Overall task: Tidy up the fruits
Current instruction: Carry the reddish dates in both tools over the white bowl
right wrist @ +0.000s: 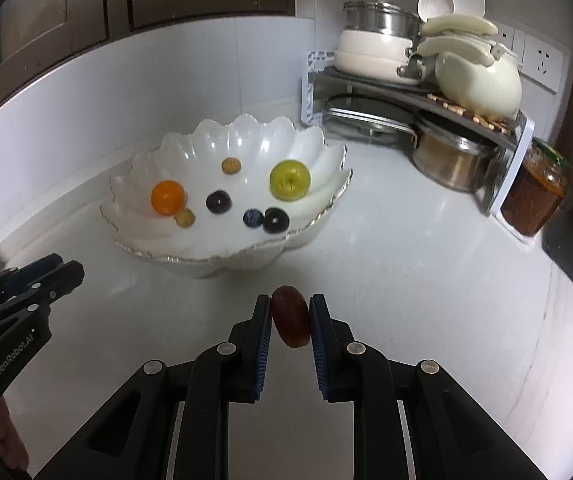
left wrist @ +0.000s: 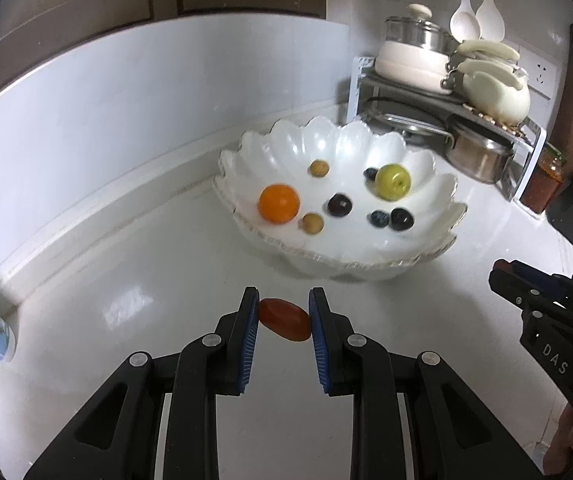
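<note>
White counter is lying under me as my left gripper [left wrist: 282, 320] is clenching a red fruit [left wrist: 285, 319] crosswise and my right gripper [right wrist: 289, 317] a dark date [right wrist: 291, 317] lengthwise, both facing the bowl's near rim [right wrist: 206, 258].

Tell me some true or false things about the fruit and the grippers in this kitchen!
1. The left gripper holds a small red tomato. True.
2. The right gripper is empty. False: it is shut on a dark red date.
3. The orange lies inside the white bowl. True.
4. The green apple sits on the counter outside the bowl. False: it is in the bowl.
5. The jar of red sauce stands beside the pot rack. True.
</note>
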